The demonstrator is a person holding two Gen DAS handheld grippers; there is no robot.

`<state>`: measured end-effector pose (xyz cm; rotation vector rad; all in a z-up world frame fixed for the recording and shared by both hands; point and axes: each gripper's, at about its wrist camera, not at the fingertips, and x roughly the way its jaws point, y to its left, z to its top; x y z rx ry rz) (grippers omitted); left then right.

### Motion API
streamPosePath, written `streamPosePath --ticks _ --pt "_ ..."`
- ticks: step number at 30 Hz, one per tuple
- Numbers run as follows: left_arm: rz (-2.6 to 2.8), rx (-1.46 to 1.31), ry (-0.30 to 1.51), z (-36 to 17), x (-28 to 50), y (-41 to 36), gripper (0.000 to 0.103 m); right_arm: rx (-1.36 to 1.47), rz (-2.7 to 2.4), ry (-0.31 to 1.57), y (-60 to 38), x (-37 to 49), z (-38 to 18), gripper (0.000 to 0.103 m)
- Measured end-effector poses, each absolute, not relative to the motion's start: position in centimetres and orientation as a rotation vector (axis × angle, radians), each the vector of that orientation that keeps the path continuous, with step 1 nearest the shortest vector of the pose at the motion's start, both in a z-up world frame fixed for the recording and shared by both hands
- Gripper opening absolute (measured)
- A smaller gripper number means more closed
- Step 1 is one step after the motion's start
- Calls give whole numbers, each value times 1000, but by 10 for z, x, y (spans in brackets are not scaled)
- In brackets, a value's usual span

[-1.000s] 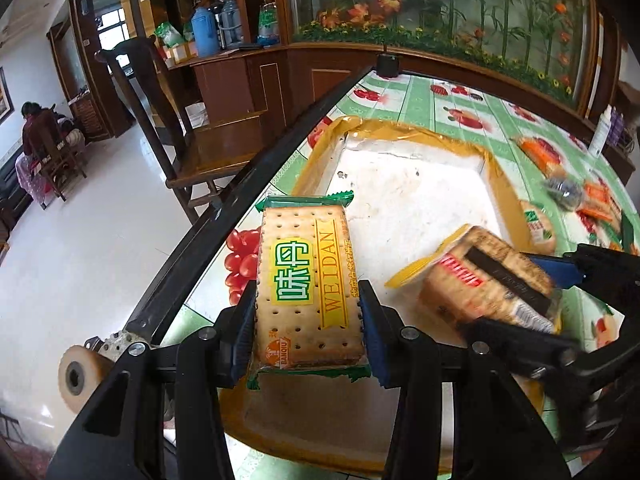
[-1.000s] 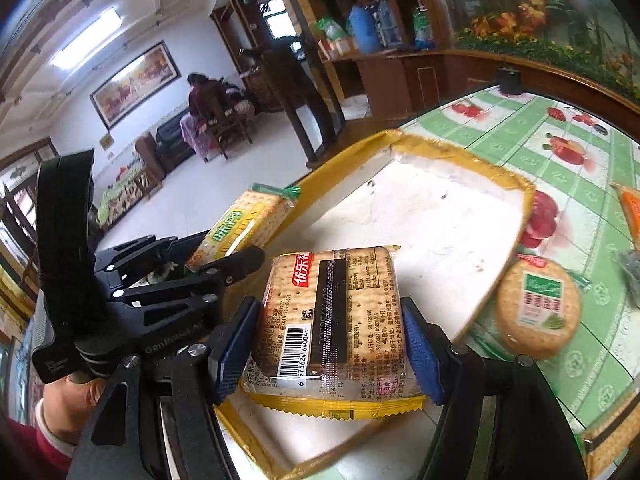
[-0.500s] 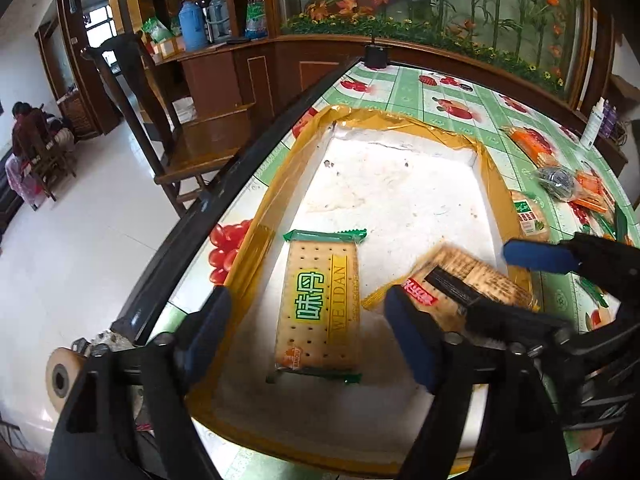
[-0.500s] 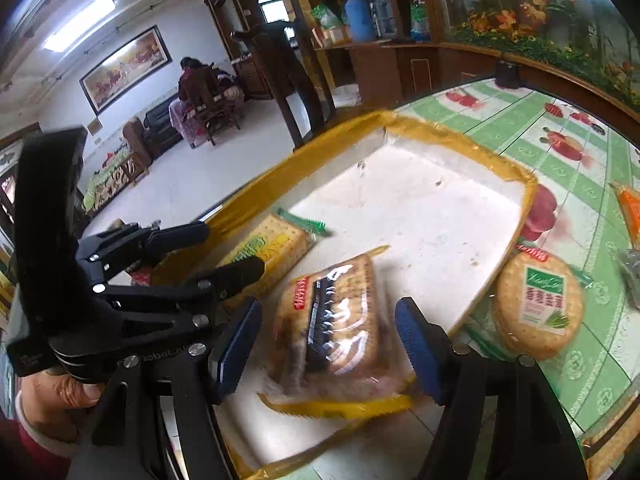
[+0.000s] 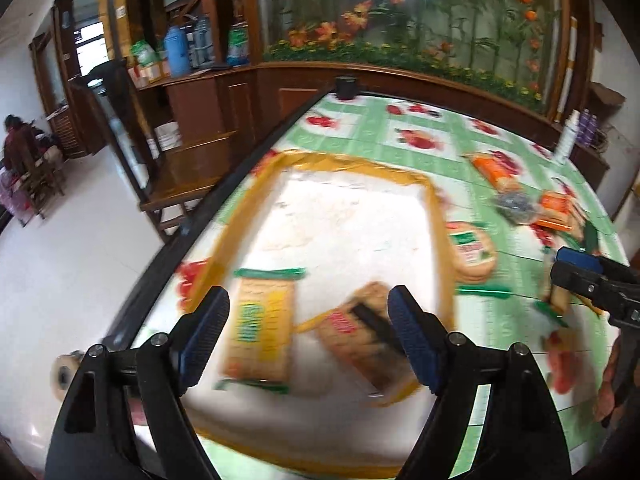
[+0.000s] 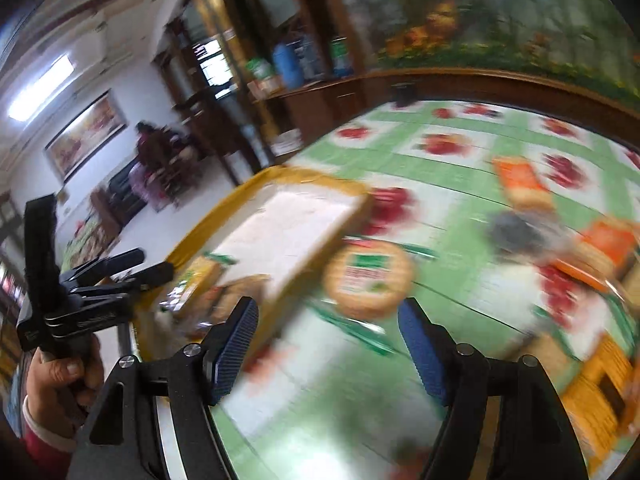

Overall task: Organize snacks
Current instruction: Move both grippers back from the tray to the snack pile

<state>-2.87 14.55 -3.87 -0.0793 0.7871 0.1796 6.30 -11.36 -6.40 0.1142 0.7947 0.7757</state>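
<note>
A white tray with a yellow rim (image 5: 434, 200) lies on the fruit-print tablecloth. Two cracker packs lie in its near end: a green-edged pack (image 5: 260, 332) on the left and a yellow-edged pack (image 5: 364, 340) on the right. My left gripper (image 5: 308, 336) is open and empty above them. My right gripper (image 6: 328, 344) is open and empty, off the tray's right side, with a round biscuit pack (image 6: 368, 278) just ahead of it. The right gripper also shows in the left wrist view (image 5: 592, 276). Both views are blurred by motion.
Orange snack packs (image 6: 524, 182) and a dark wrapped pack (image 6: 516, 232) lie on the cloth to the right, with more cracker packs (image 6: 600, 380) at the near right. The table's dark left edge (image 5: 224, 196) drops to the floor and a wooden chair (image 5: 188, 168).
Both grippers opened and let their cracker packs drop into the tray. Both then pulled back, and the right gripper swung right toward the round biscuit pack.
</note>
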Motion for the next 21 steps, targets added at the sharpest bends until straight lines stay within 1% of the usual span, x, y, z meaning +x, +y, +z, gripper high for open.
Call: streamPosePath --ticks 5,10,21 --pt "73 -78 805 -37 -11 102 82 201 671 815 -176 68 -76 74" --pt "-11 -51 819 -38 1 60 82 230 617 816 -212 64 -80 74" --pt "-113 -32 859 -44 12 16 82 190 565 816 -235 49 -88 75"
